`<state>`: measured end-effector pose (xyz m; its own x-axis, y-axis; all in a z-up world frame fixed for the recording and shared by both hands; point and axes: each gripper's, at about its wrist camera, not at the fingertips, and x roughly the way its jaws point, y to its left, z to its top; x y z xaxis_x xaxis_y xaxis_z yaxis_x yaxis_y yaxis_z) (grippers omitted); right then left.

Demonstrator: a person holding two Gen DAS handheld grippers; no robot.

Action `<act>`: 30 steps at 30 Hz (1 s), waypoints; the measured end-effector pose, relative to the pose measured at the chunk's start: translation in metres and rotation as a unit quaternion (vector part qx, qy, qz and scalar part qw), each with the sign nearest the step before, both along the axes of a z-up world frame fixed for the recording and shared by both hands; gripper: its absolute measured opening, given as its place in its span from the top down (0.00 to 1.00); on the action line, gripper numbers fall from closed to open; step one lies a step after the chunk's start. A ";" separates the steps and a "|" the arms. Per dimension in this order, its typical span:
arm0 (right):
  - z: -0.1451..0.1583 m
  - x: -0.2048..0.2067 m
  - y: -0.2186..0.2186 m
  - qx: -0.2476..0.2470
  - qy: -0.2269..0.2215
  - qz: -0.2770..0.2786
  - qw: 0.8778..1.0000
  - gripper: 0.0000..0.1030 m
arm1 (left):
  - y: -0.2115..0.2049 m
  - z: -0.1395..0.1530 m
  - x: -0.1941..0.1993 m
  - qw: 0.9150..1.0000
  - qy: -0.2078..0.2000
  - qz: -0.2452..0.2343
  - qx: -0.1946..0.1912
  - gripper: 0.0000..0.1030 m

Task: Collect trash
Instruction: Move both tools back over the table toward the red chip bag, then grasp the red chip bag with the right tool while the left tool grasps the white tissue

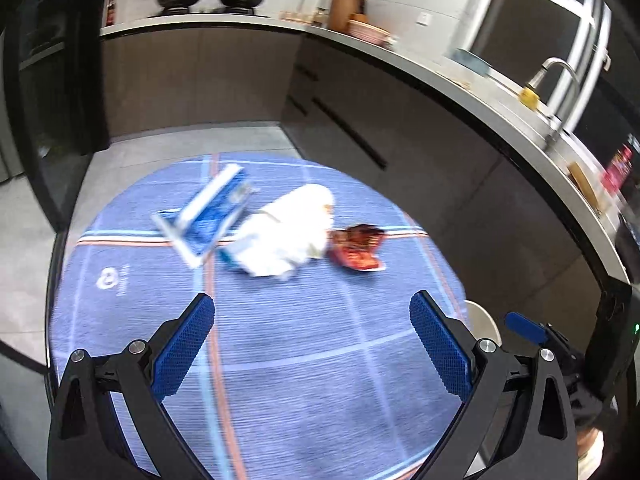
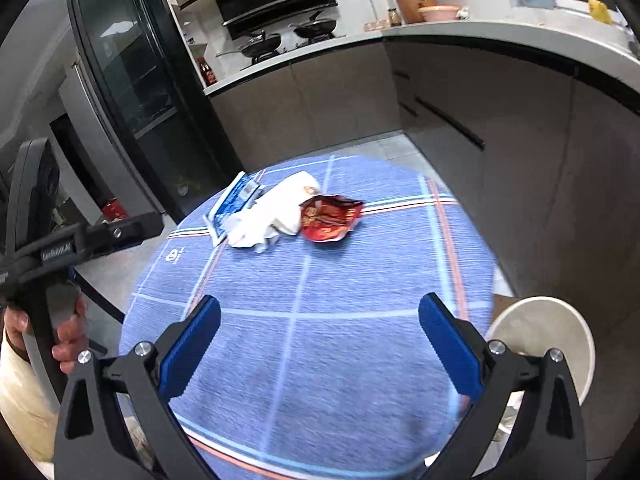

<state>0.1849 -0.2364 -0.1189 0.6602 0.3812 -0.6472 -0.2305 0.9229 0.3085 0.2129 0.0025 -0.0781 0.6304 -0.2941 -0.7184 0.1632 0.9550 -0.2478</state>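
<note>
Blue checked cloth covers the round desk [image 2: 360,360], and all the trash sits bunched together on its far side, well apart from both tools: a flattened blue and white carton [image 2: 234,204] at the left, a crumpled white wad of paper or plastic [image 2: 276,216] in the middle, touching or overlapping the carton, and a torn red snack wrapper [image 2: 328,220] at the right, just against the white wad. From the left-side view the same three lie in the same order, carton [image 1: 212,216], wad [image 1: 288,232], wrapper [image 1: 356,248]. The left hand-held gripper [image 1: 312,344] hangs above the near part of the cloth with its blue pads spread wide and nothing between them; the right hand-held gripper [image 2: 320,344] does likewise, spread and empty. I'd say both are held apart like that so either can close on a piece once it reaches the pile. Nothing looks collected yet. A white round stool or bin top [image 2: 544,336] sits low at the right of the desk; I can't tell which it is
</note>
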 end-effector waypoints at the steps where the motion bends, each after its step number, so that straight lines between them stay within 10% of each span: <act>1: -0.001 0.005 0.006 0.001 0.005 0.003 1.000 0.03 | 0.009 -0.001 0.000 1.000 0.000 0.004 -0.001 0.08; 7: -0.011 0.042 0.039 -0.008 0.024 0.028 0.999 0.06 | 0.032 -0.010 0.008 1.000 -0.003 -0.002 -0.001 0.10; 13: -0.024 0.080 0.061 -0.039 0.035 0.031 0.998 0.14 | 0.030 -0.025 0.036 0.999 0.000 -0.036 0.020 0.32; 30: -0.065 0.133 0.104 -0.182 0.020 0.044 0.982 0.38 | -0.003 -0.083 0.130 0.993 0.050 -0.090 0.060 0.40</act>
